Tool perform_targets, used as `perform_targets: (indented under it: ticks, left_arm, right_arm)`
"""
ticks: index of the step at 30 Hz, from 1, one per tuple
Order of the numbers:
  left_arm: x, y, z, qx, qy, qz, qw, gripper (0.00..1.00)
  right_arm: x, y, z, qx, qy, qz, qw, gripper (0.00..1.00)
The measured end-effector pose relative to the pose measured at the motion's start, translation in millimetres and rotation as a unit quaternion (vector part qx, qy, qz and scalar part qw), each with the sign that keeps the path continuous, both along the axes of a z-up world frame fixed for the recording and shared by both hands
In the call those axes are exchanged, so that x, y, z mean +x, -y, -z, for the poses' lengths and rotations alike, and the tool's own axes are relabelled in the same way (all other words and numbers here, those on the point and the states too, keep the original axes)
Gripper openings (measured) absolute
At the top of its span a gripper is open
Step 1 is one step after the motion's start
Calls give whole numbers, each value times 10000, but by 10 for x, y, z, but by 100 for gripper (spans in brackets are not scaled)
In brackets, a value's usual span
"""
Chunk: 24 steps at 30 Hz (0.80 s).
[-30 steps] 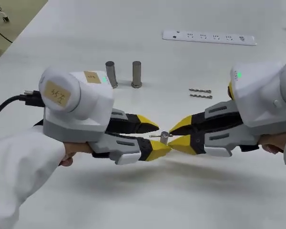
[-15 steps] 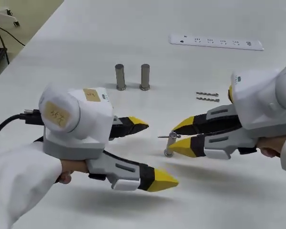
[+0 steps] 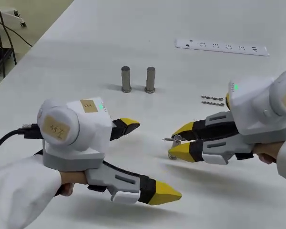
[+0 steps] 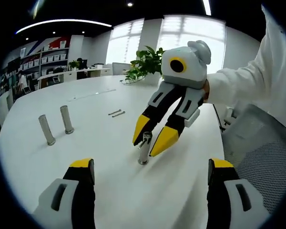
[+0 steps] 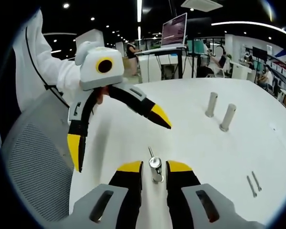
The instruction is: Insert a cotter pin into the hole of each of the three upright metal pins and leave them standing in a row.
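A metal pin (image 3: 174, 147) sits between the yellow tips of the right gripper (image 3: 173, 141), on the near right part of the white table (image 3: 86, 57). The jaws are closed in on the pin's upper half, one on each side. A thin cotter pin (image 3: 167, 139) pokes out sideways from the hole near the pin's top, towards the left gripper. The pin leans a little in the head view. Its flanged foot seems to rest on the table, though I cannot be sure it is not lifted just clear.

The left gripper (image 3: 158, 160) is near the held pin but apart from it. Its jaws are spread wide and hold nothing. One tip points towards the far side of the table and the other lies low and nearer the person.

Farther back, two other metal pins (image 3: 138, 79) stand upright side by side, close together and well apart from the held one. To their right, two loose cotter pins (image 3: 212, 100) lie flat and parallel, just beside each other. A white power strip (image 3: 221, 47) lies beyond them near the far edge.
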State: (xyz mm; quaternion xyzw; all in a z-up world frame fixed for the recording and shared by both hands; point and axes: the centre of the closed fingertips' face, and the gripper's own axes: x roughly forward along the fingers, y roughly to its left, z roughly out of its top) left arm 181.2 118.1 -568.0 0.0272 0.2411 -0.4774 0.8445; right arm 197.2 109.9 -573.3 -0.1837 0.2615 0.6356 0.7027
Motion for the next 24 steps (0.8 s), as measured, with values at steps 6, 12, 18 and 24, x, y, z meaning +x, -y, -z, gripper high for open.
perform_targets:
  ticks: [6, 12, 18, 24]
  left_arm:
    - [-24, 8, -42, 2, 61, 12, 10000, 99]
    - [-12, -3, -123, -99, 116, -79, 9999, 98]
    - [-7, -31, -131, -142, 64, -145, 9998, 96]
    - [26, -65, -119, -121, 54, -248, 9996, 97]
  right_arm:
    - [-17, -15, 29, -35, -45, -20, 10000, 8]
    - [-39, -35, 31, -5, -38, -129, 9999, 5]
    - [-29, -23, 19, 13, -151, -61, 9999, 4]
    - [75, 9, -49, 72, 5, 87, 9999, 4]
